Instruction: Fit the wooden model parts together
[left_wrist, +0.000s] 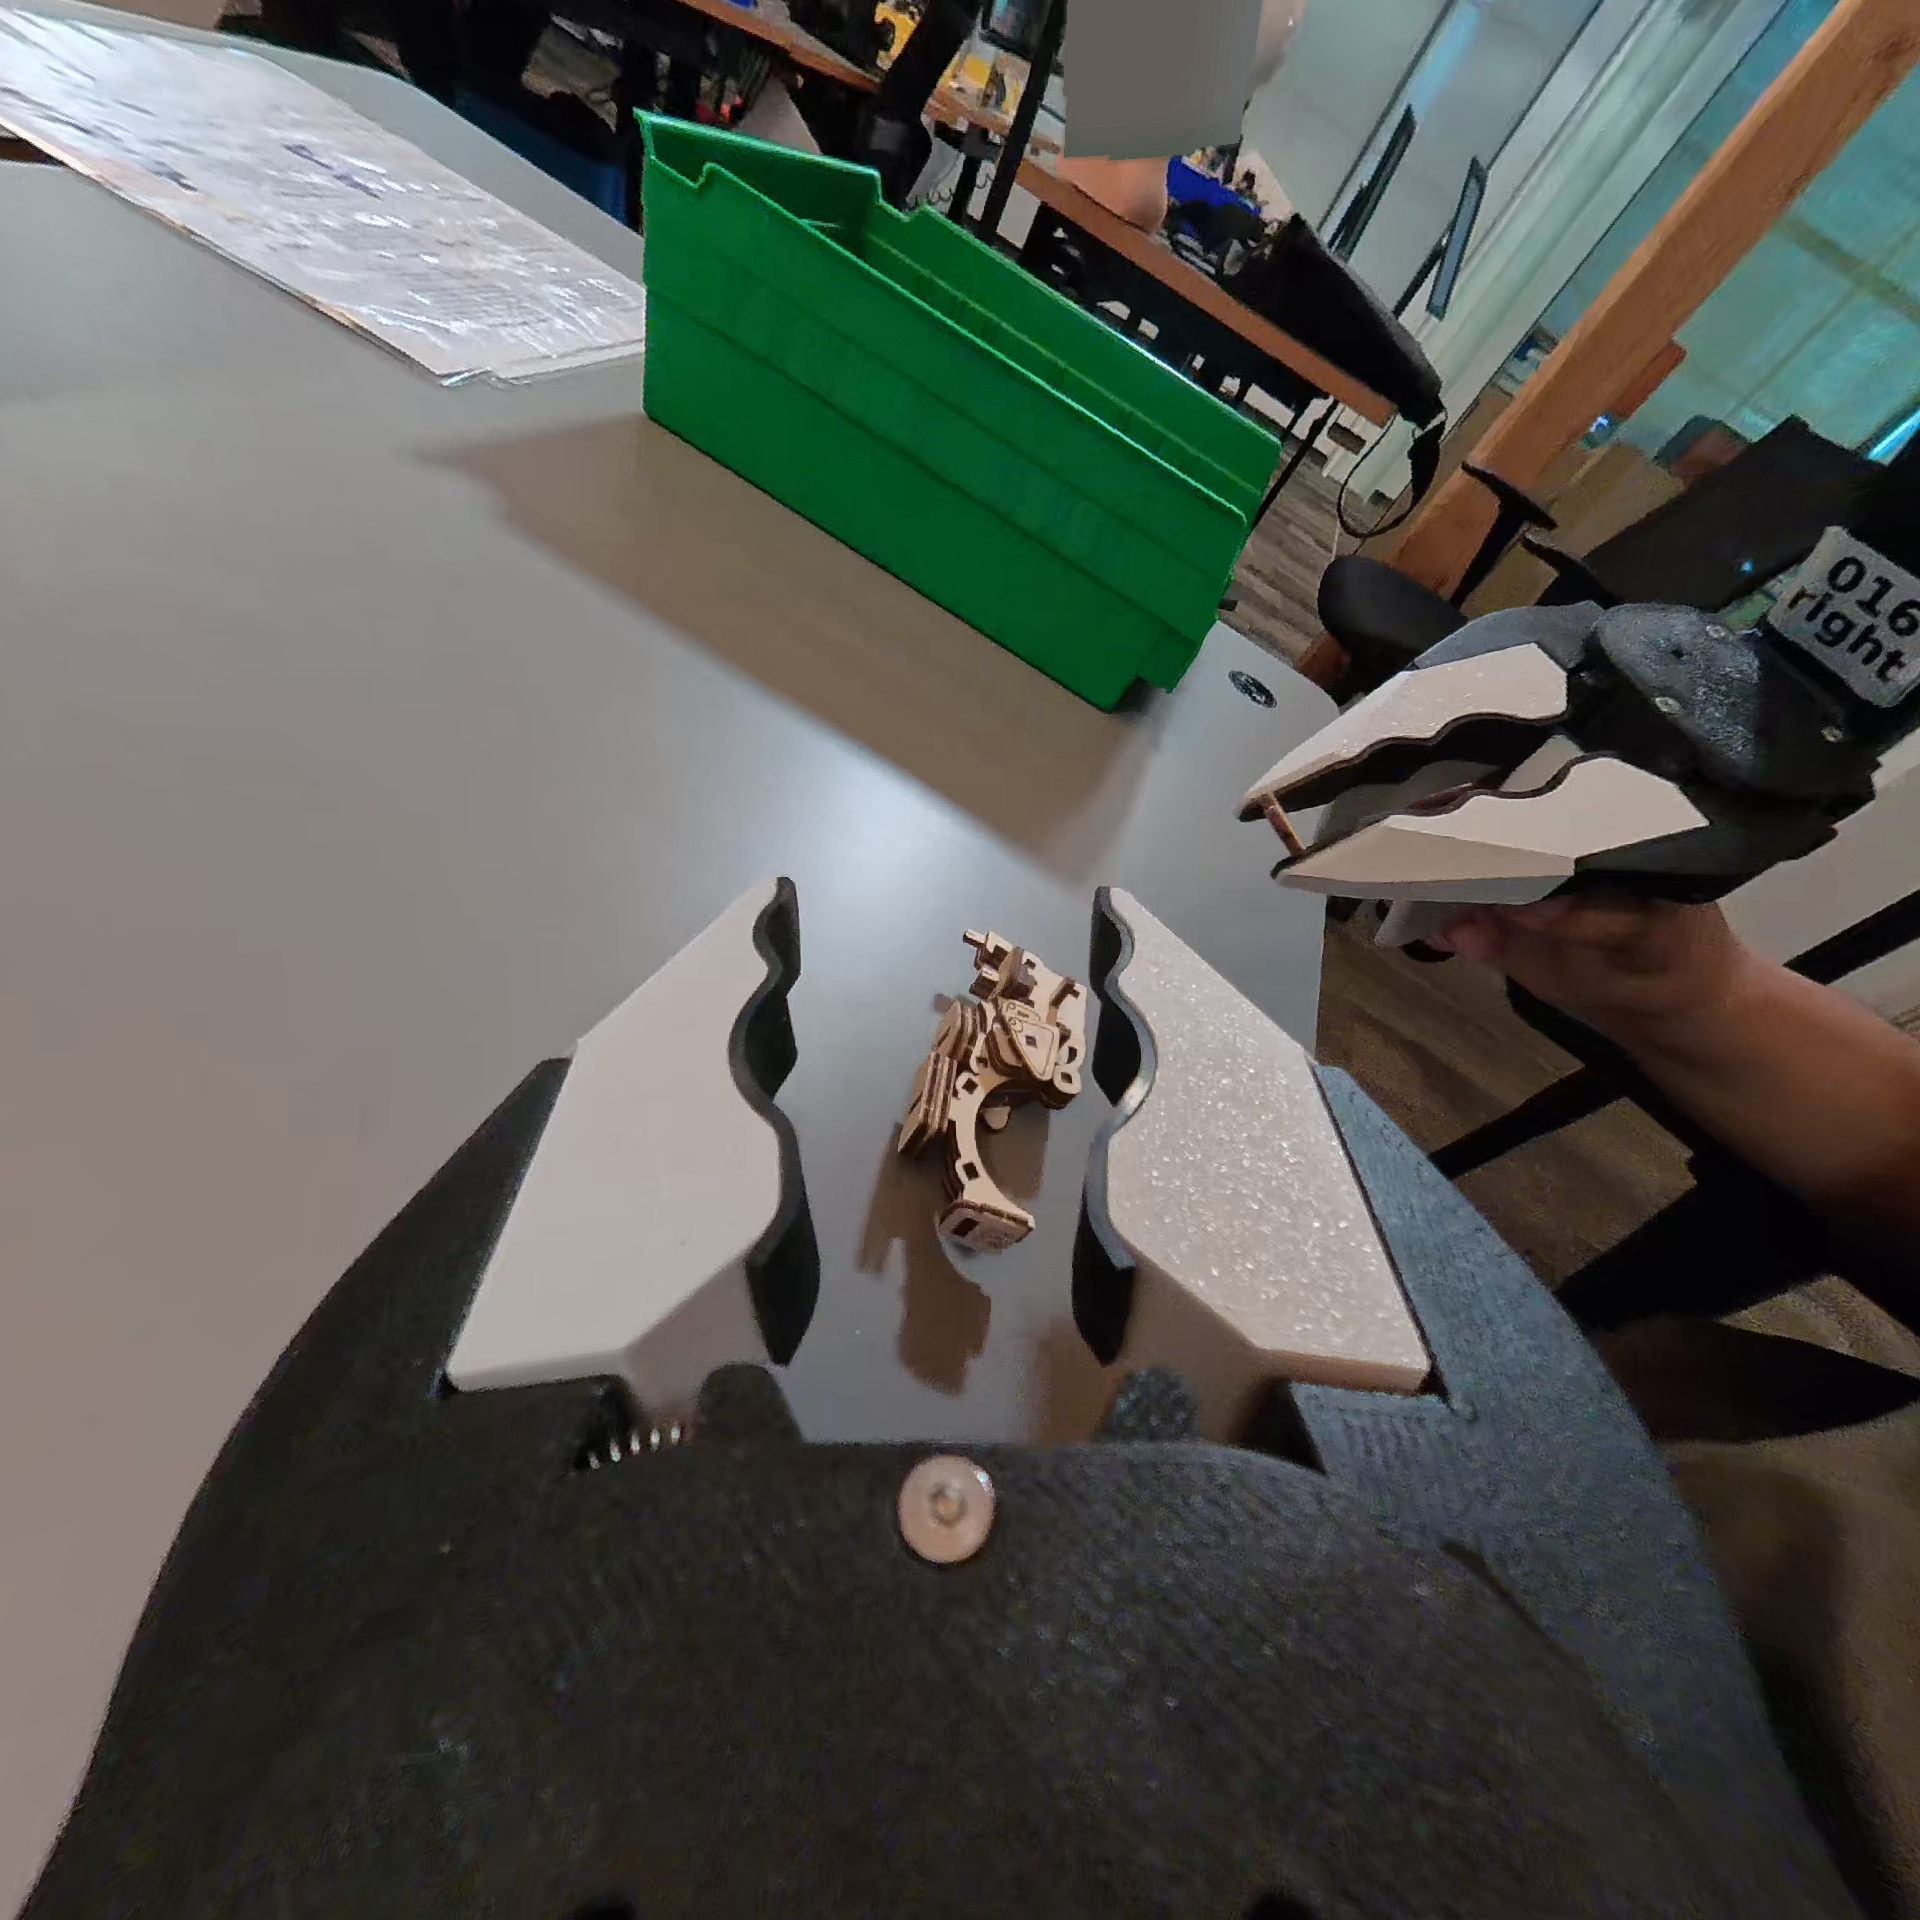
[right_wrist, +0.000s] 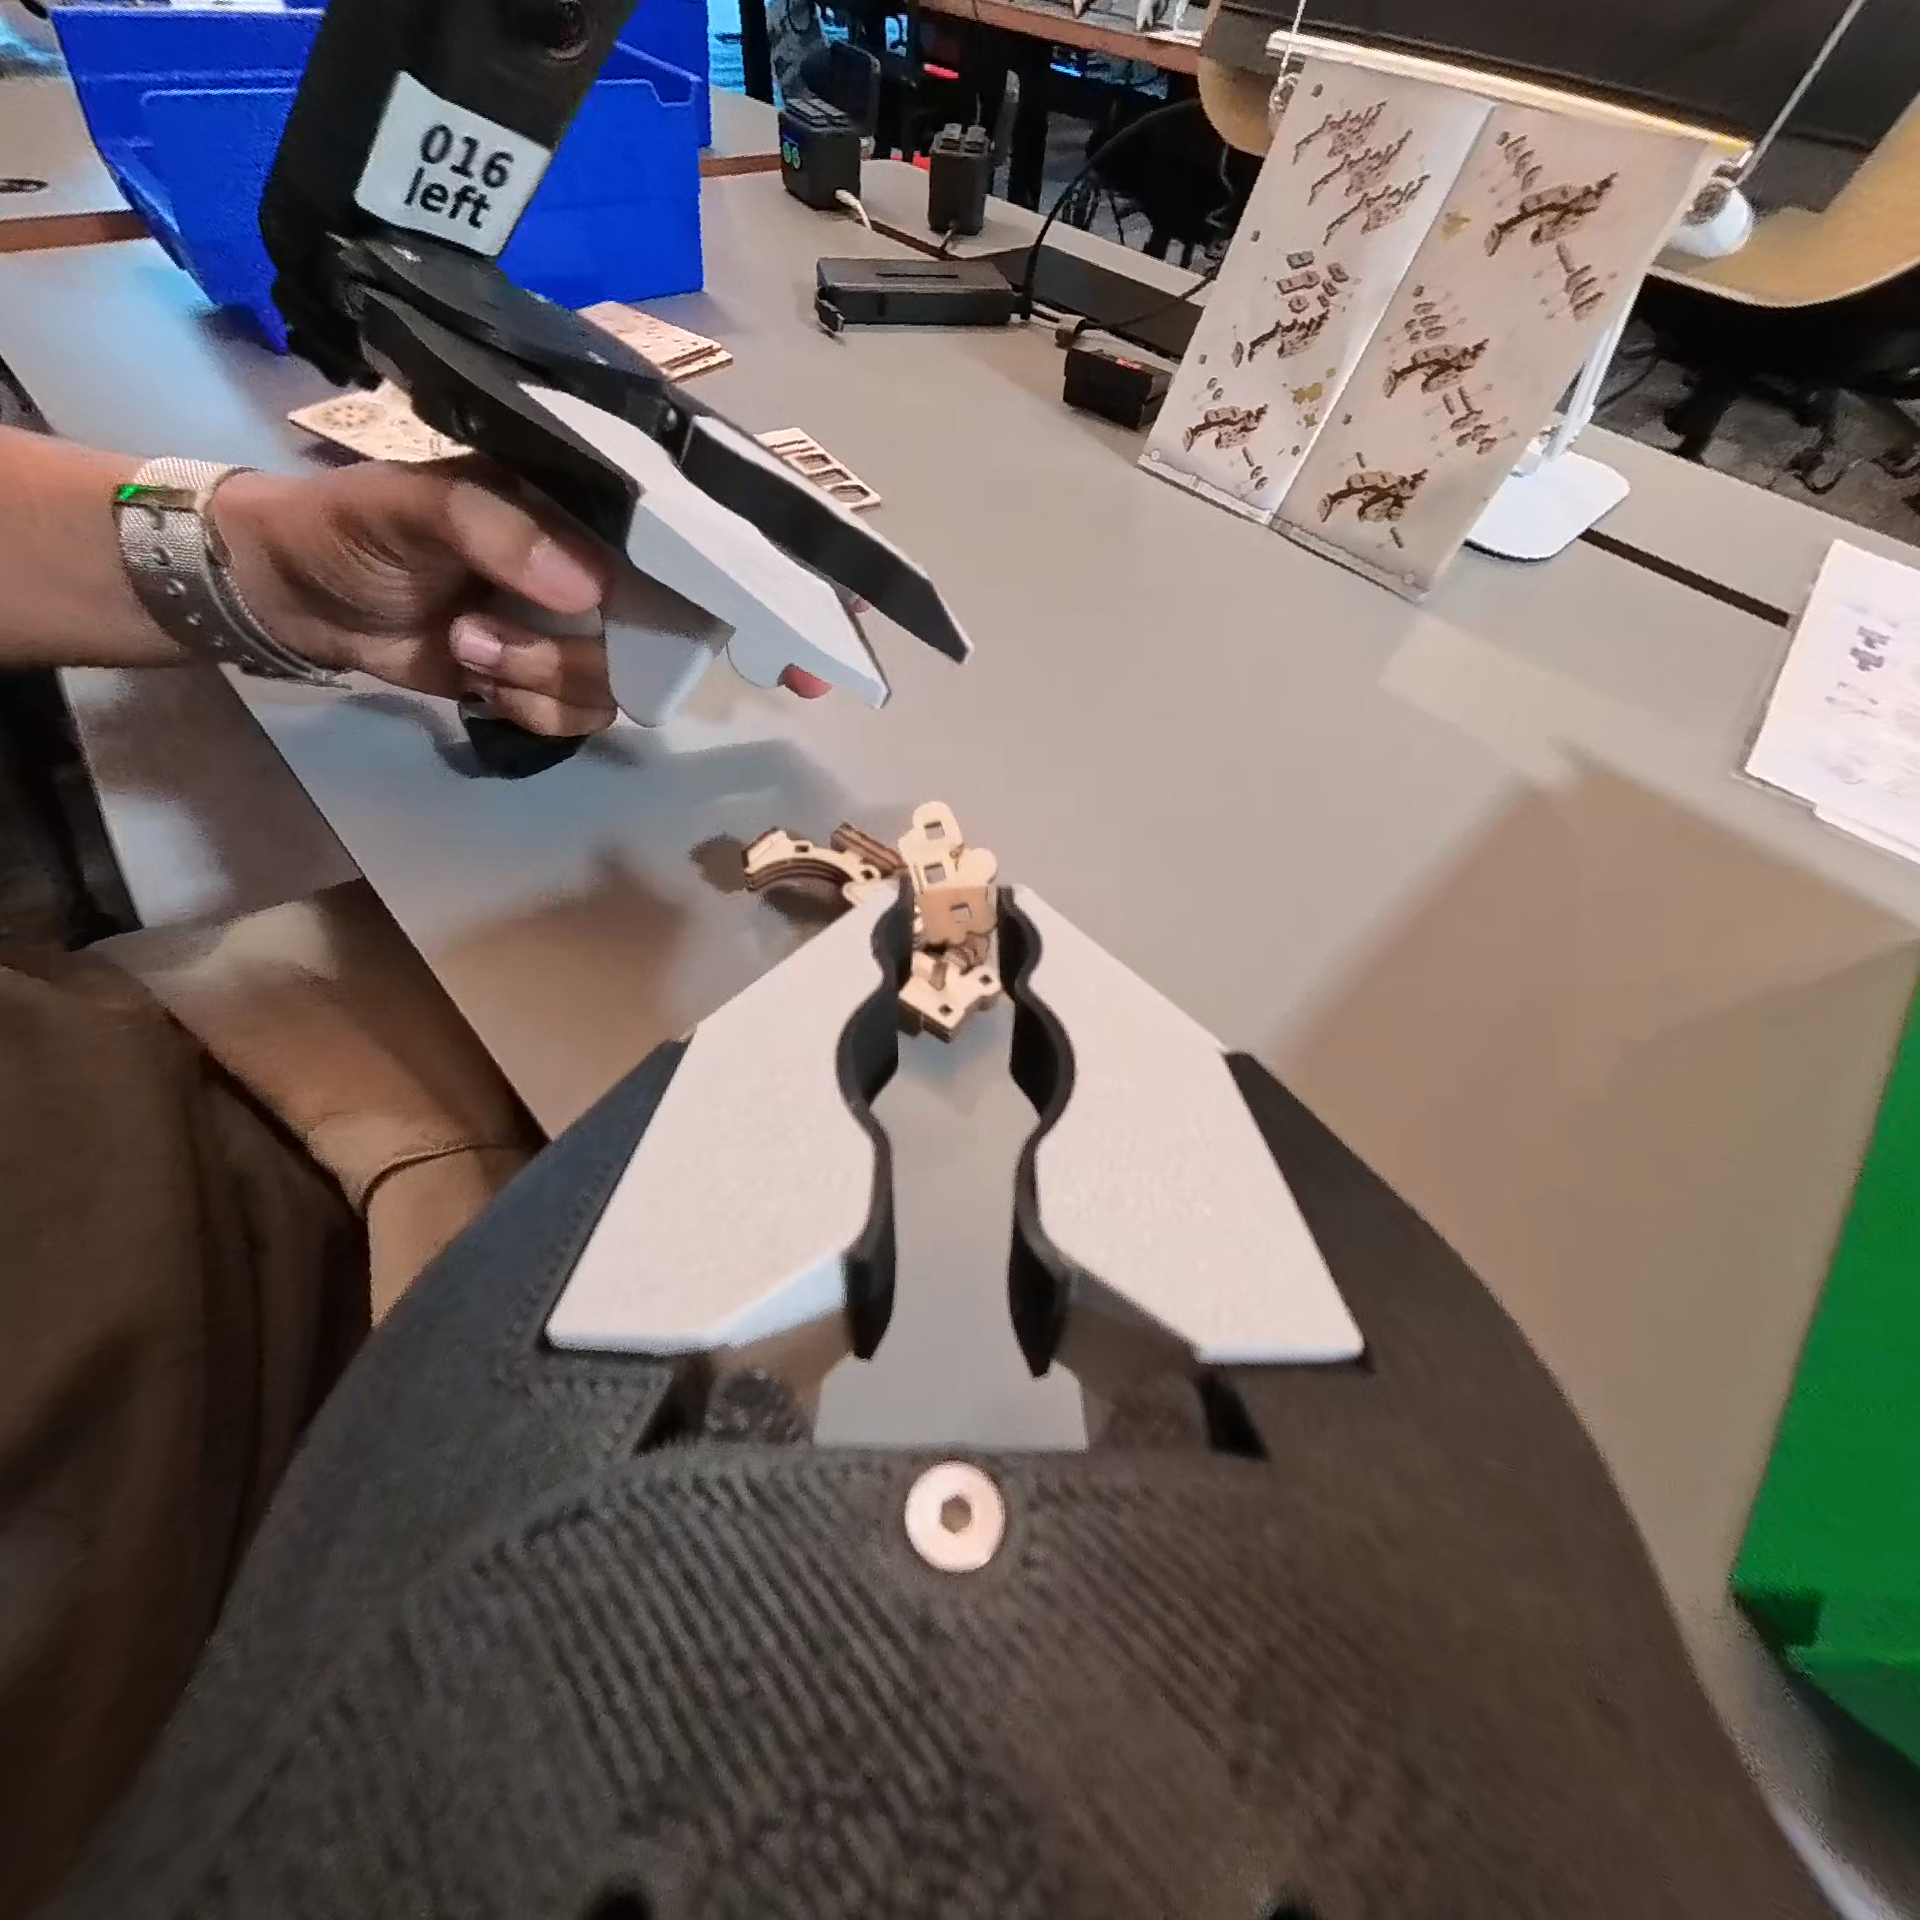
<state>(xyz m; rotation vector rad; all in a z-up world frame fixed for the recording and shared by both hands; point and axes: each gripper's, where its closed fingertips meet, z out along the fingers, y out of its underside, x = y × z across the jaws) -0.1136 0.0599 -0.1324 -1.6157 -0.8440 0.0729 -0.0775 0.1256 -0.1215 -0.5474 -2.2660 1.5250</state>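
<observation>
A partly built wooden model (left_wrist: 987, 1081) lies on the grey table (left_wrist: 312, 727), between the spread fingers of my left gripper (left_wrist: 945, 914), which is open, empty and touches nothing. My right gripper (left_wrist: 1268, 842) hovers to the right, past the table's edge, shut on a small flat wooden part (left_wrist: 1283, 828). In the right wrist view that part (right_wrist: 951, 935) sits between the tips of my right gripper (right_wrist: 953, 914). The model's curved piece (right_wrist: 816, 868) lies just beyond on the table. The left gripper (right_wrist: 914, 660) hovers above it, jaws apart.
A green bin (left_wrist: 935, 436) stands behind the model and also shows at the right (right_wrist: 1849, 1455). A blue bin (right_wrist: 613, 156), wooden part sheets (right_wrist: 665, 348), black chargers (right_wrist: 914, 291) and an instruction sheet on a stand (right_wrist: 1403, 343) lie farther back. Papers (left_wrist: 312, 197) lie far left.
</observation>
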